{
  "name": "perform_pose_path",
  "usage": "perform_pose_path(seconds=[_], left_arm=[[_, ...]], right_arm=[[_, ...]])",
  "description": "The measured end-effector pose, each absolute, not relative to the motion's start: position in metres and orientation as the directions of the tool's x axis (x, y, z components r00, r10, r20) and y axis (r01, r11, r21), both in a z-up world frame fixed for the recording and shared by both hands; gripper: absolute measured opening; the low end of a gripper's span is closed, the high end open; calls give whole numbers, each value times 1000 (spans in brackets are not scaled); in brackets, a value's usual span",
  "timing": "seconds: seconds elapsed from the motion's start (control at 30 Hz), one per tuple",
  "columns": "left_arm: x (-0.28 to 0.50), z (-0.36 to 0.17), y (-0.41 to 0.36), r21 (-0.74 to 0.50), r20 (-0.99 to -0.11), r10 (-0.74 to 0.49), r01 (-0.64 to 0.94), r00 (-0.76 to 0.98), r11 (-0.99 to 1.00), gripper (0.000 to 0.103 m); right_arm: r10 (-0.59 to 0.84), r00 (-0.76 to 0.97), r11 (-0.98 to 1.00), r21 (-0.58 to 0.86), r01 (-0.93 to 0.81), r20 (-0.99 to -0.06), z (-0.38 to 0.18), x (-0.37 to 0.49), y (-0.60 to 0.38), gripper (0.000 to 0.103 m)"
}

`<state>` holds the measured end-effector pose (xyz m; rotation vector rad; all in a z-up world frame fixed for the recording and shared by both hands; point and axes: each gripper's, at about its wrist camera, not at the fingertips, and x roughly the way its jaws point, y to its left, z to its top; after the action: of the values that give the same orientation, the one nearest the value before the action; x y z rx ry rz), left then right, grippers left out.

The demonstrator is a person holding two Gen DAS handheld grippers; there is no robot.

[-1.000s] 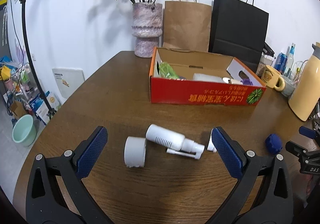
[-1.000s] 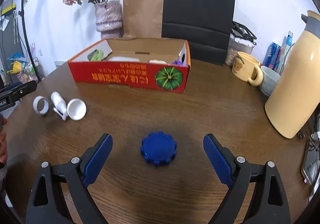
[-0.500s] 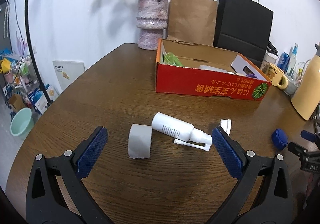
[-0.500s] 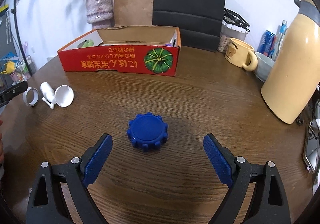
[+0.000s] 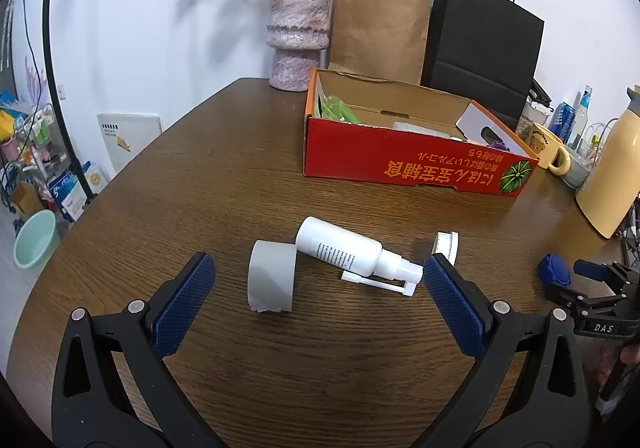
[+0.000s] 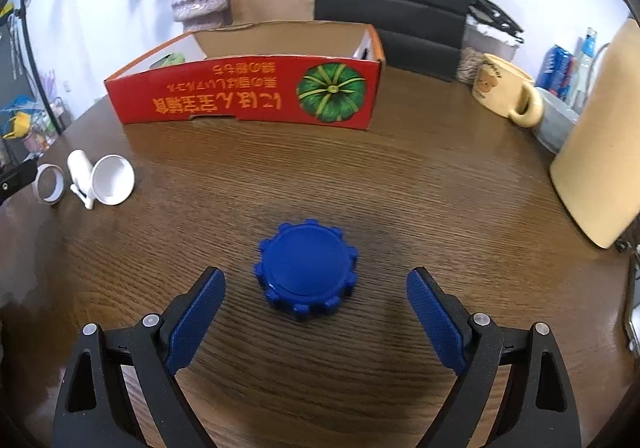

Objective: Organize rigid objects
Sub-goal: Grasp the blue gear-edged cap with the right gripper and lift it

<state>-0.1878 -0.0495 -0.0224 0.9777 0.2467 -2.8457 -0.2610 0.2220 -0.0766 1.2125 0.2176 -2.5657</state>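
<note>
Round wood table (image 5: 240, 152), white wall behind, red box (image 5: 400, 164) open on the far side with a few things already in it. Held the right gripper (image 6: 316, 288) spread wide and empty, low over the blue cap (image 6: 306, 272); found that cap flat on the wood, roughly centred between the pads (image 6: 196, 312) but mostly ahead of their tips, touching neither. Judged the main risk there as a shallow bite: could have closed short, caught only the near ribbed edge, and squirted so low a piece forward across the wood, or ridden over its top. Called for more reach before closing. Held the left gripper (image 5: 319, 276) likewise released and grasping nothing, with the grey roll (image 5: 272, 276) and the white bottle (image 5: 340, 248) ahead of its tips and inside their line, well short of the box. Saw the roll standing on its edge with the bottle's base against it, and a white lid (image 5: 446, 244) just beyond the right-hand pad. Feared a nudge sending the roll off along the table, or a squeeze taking bottle and roll together and tilting both.
</note>
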Motion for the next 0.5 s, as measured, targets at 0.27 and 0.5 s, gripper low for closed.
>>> perform_pose_path(seconds=[0.27, 0.5], left_arm=[[-187, -23, -48, -111, -620, -63, 167, -782, -980, 103], [-187, -24, -48, -115, -622, -60, 167, -780, -979, 103]], right_arm=[[-201, -593, -947, 0, 321, -780, -79, -267, 222, 59], [-173, -661, -959, -29, 282, -730, -68, -257, 225, 58]])
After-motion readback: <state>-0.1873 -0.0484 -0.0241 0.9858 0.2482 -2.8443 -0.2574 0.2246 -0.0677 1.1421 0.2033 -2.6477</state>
